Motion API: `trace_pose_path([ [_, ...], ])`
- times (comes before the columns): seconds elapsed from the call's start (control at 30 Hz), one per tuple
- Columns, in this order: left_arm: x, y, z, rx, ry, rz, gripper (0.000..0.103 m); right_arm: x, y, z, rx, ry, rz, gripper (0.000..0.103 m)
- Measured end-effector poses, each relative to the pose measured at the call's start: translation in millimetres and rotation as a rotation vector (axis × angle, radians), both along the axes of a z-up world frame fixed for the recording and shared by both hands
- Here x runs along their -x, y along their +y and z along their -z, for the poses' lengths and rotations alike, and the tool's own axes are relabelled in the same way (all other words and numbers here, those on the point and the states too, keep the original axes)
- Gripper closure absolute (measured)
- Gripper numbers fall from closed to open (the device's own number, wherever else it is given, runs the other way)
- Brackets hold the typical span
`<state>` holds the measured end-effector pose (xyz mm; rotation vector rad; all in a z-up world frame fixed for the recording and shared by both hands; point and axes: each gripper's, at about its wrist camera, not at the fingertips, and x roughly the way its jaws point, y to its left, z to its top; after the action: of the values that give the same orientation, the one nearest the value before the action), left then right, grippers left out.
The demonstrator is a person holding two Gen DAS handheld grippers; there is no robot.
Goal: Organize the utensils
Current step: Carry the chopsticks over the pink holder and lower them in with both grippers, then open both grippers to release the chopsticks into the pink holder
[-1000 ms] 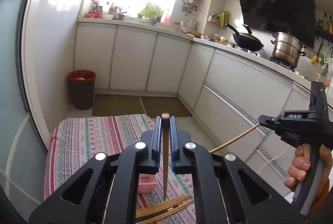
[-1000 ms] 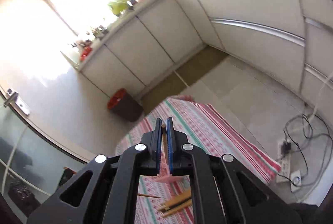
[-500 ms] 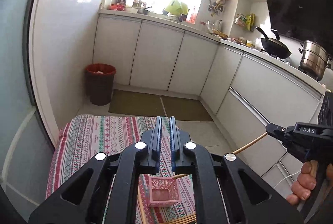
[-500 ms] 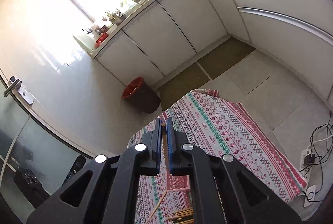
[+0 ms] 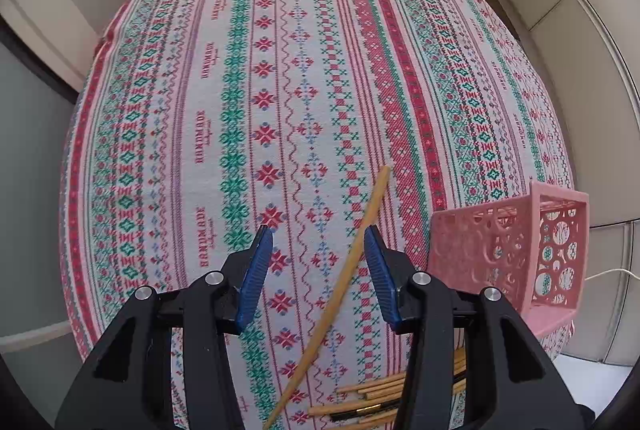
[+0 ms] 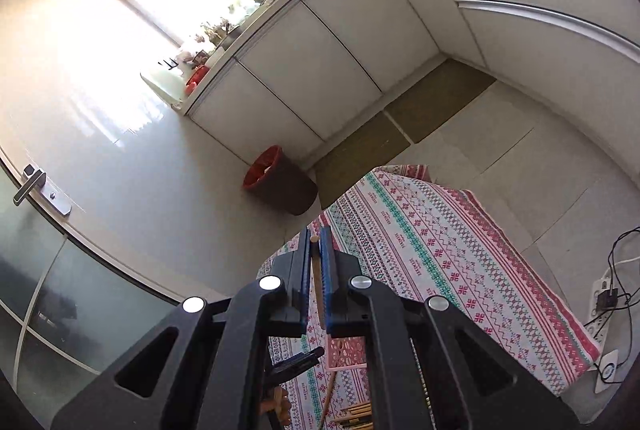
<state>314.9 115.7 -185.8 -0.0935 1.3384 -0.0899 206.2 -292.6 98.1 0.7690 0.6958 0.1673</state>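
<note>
Left gripper [image 5: 318, 254] now points steeply down at the patterned tablecloth [image 5: 248, 78], where half a second back it looked across the kitchen at the cabinets. Its jaws are opening, and a single chopstick [image 5: 352, 266] lies slanted between the blue pads, gripped by neither — released, I'd say, short of the pink basket [image 5: 508, 254] just to its right. That stick probably needs another try. A chopstick bundle [image 5: 372, 396] sits at the bottom edge, partly hidden behind the finger. Over to the right wrist view: right gripper [image 6: 318, 262] is clenched on a thin wooden chopstick [image 6: 316, 270], tip poking past the pads, unchanged. Below, the basket [image 6: 346, 352] peeks through, mostly cut off by the gripper body.
</note>
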Motion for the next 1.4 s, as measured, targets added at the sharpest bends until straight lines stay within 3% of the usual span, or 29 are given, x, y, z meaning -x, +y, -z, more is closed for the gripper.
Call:
trace_pose_path([
  [0.2, -11, -17, 19, -0.001, 0.047, 0.037, 0.061, -8, -9, 13, -0.019, 0.040, -0.008, 0.098],
  [0.27, -12, -17, 29, -0.009, 0.071, 0.040, 0.068, -8, -10, 16, -0.016, 0.049, -0.008, 0.098],
  [0.3, -11, -17, 29, -0.024, 0.051, 0.043, 0.075, -9, -10, 17, -0.017, 0.053, -0.009, 0.098],
  [0.33, -11, -17, 29, -0.048, 0.045, 0.046, 0.092, -10, -10, 18, -0.019, 0.057, -0.011, 0.098],
  [0.37, -9, -15, 29, -0.071, 0.037, 0.041, 0.096, -11, -11, 19, -0.021, 0.061, -0.013, 0.098],
  [0.53, 8, 13, 22, -0.055, -0.015, 0.001, 0.097, -14, -4, 22, -0.029, 0.076, -0.029, 0.098],
  [0.63, 24, 34, -12, -0.025, -0.098, -0.020, 0.097, -12, 6, 17, -0.012, 0.064, -0.050, 0.098],
  [0.8, 73, 60, -120, 0.024, -0.376, -0.045, 0.097, -9, 27, 5, 0.069, 0.040, -0.077, 0.098],
  [0.9, 85, 59, -169, 0.050, -0.508, -0.068, 0.097, -7, 40, 0, 0.134, 0.040, -0.083, 0.098],
  [1.13, 114, 53, -235, 0.128, -0.752, -0.099, 0.097, -26, 72, 14, 0.216, 0.026, -0.159, 0.092],
  [1.17, 117, 49, -243, 0.144, -0.786, -0.098, 0.097, -28, 76, 18, 0.224, 0.019, -0.172, 0.085],
  [1.2, 120, 46, -250, 0.160, -0.810, -0.095, 0.097, -29, 77, 21, 0.218, 0.013, -0.180, 0.070],
  [1.27, 121, 39, -258, 0.196, -0.842, -0.084, 0.097, -28, 76, 21, 0.202, 0.003, -0.172, 0.063],
  [1.37, 116, 26, -264, 0.229, -0.875, -0.082, 0.097, -22, 64, 17, 0.213, -0.018, -0.136, 0.060],
  [1.4, 113, 21, -261, 0.238, -0.875, -0.081, 0.097, -20, 59, 17, 0.211, -0.021, -0.122, 0.052],
])
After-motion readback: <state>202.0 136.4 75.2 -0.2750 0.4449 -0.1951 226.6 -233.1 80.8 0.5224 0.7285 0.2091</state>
